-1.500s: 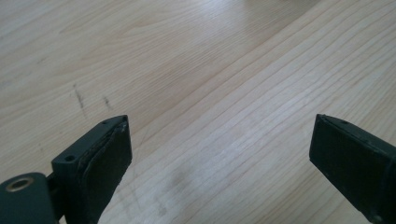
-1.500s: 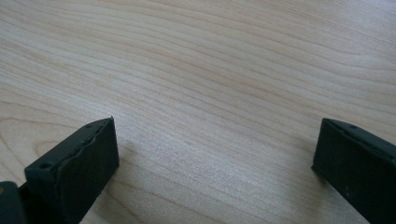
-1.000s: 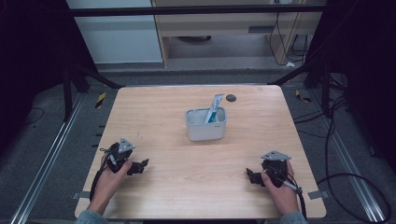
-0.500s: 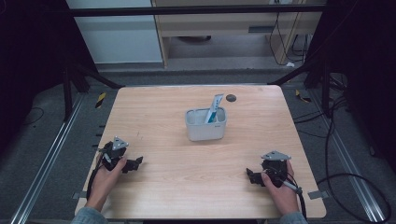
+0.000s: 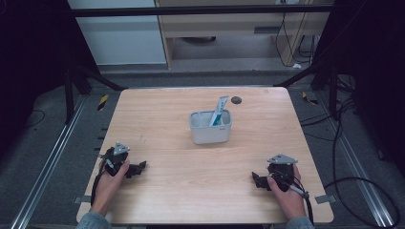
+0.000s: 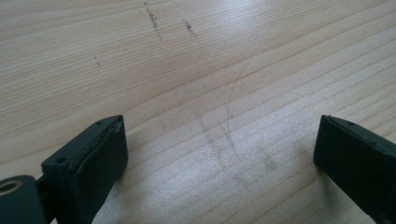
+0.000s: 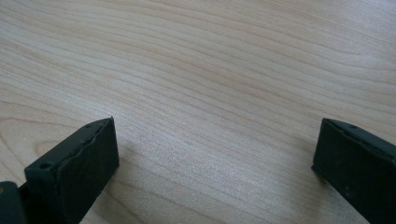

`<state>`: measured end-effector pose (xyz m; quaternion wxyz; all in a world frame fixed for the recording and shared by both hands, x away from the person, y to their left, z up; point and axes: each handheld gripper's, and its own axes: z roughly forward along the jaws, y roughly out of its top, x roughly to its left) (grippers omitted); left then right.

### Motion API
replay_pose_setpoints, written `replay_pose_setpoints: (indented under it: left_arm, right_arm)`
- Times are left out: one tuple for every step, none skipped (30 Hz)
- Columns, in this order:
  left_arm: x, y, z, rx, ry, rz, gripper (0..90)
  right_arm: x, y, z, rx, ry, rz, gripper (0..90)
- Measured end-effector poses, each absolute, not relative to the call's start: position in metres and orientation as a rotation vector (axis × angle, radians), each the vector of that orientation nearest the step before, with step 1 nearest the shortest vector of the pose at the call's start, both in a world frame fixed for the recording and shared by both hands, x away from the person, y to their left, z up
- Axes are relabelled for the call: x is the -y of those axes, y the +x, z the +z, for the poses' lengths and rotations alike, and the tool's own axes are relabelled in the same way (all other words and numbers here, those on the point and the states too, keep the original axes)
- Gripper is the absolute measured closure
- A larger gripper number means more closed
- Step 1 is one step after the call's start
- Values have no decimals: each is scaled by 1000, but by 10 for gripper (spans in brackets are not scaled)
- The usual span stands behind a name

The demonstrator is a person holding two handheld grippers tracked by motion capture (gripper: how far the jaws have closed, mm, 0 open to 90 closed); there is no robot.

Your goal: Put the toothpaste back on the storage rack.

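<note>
Below, left hand-held gripper point(image 5: 138, 168) agape, right hand-held gripper point(image 5: 256, 180) too

Tables point(image 5: 181, 191): 1
Grey tubs point(image 5: 210, 131): 1
Tubes in tub point(image 5: 220, 110): 1
Dark discs point(image 5: 236, 99): 1
Grippers: 2, left gripper point(image 5: 138, 168), right gripper point(image 5: 258, 180)

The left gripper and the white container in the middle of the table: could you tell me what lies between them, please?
Nothing: in the high view, only bare wooden table separates the left gripper from the white container.
</note>
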<state>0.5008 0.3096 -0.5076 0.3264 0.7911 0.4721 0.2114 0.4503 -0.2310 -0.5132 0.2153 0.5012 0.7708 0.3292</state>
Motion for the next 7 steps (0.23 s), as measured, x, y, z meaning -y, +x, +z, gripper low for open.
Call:
replay_pose_setpoints:
  left_arm:
    - [-309, 501, -508, -1237, 2074, 554, 17]
    - [-309, 501, -508, -1239, 2074, 554, 15]
    - [-309, 501, -508, -1244, 2074, 554, 11]
    - [-309, 501, -508, -1251, 2070, 555, 5]
    - [-309, 501, -508, -1254, 2070, 553, 0]
    - [-309, 501, -508, -1254, 2070, 553, 0]
    - [-309, 502, -508, -1256, 2065, 549, 0]
  right_arm:
    - [231, 450, -513, -2137, 1390, 913, 4]
    - [231, 450, -513, -2137, 1390, 913, 4]
    - [231, 450, -513, -2137, 1390, 913, 4]
    - [231, 450, -513, -2137, 1390, 913, 4]
    - [231, 450, -513, -2138, 1390, 913, 4]
    - [231, 450, -513, -2138, 1390, 913, 4]
    - [231, 450, -513, -2139, 1388, 912, 4]
